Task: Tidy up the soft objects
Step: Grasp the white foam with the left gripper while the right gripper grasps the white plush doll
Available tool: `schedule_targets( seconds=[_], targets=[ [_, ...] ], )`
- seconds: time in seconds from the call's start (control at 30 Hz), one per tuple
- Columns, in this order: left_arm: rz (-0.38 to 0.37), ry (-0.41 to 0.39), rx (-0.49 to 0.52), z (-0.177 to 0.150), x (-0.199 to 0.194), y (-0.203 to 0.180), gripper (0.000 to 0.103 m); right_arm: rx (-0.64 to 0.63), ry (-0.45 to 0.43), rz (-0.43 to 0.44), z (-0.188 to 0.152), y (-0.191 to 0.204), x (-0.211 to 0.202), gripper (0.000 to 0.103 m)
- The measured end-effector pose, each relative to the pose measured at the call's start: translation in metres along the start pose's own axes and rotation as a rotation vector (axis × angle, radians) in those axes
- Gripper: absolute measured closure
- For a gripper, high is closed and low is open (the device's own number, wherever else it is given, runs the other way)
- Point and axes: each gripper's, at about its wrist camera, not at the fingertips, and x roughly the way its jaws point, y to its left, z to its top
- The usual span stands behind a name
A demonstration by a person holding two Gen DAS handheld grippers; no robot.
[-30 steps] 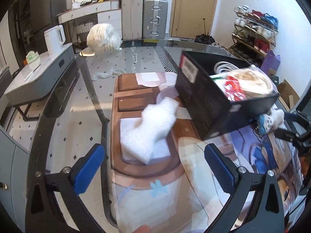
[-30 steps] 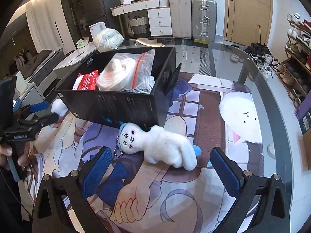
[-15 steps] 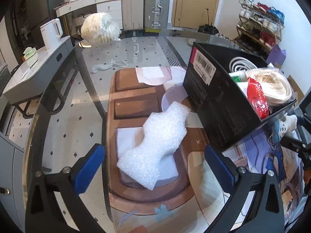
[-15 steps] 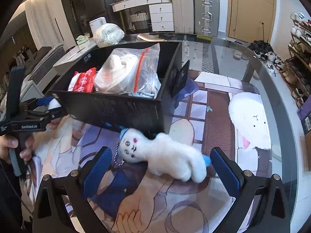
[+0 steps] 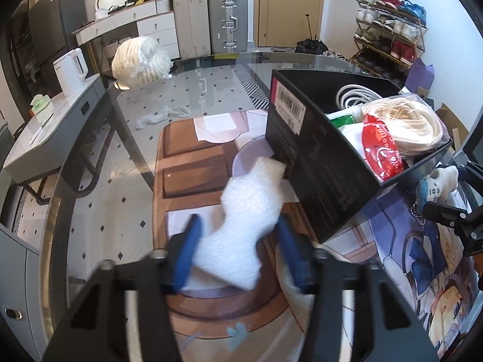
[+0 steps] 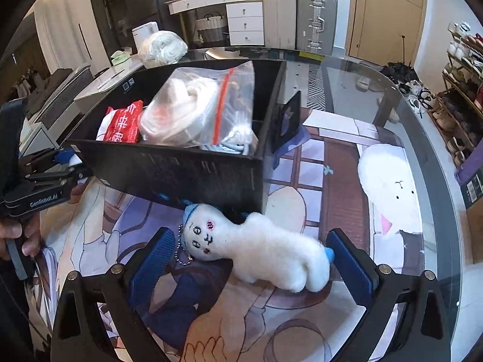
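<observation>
A white foam piece [image 5: 246,226] lies on the printed mat beside the black box [image 5: 317,163]. My left gripper [image 5: 238,253] is closing around the foam, its blue pads on both sides of it. A white plush toy with a blue cap [image 6: 259,250] lies on the mat in front of the black box [image 6: 187,172]. My right gripper [image 6: 250,265] is open with the plush between its pads. The box holds a red packet [image 6: 123,123], a bagged white bundle [image 6: 196,111] and white cord.
A flat white rabbit cushion [image 6: 389,193] lies on the mat at the right. A bagged white bundle [image 5: 140,60] and a white sock [image 5: 160,116] sit on the glass table [image 5: 90,157]. My left gripper also shows in the right wrist view [image 6: 45,178].
My left gripper moved forward onto the foam and its jaws narrowed around it. My right gripper moved forward and its open jaws now straddle the plush toy.
</observation>
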Motion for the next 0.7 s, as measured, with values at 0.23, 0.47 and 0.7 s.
schedule_targets(
  seconds=[0.23,0.47,0.7],
  targets=[
    [-0.034,-0.007,0.002,-0.006,-0.008,0.0,0.071,-0.016,-0.02,0.01,0.001,0.001,-0.003,0.001],
    [-0.04,-0.017,-0.037,-0.017,-0.02,0.006,0.071,-0.017,-0.025,0.009,-0.007,0.001,-0.008,0.001],
    [-0.043,-0.028,-0.064,-0.027,-0.029,0.007,0.071,-0.003,-0.012,0.023,-0.006,-0.001,-0.002,0.02]
  ],
)
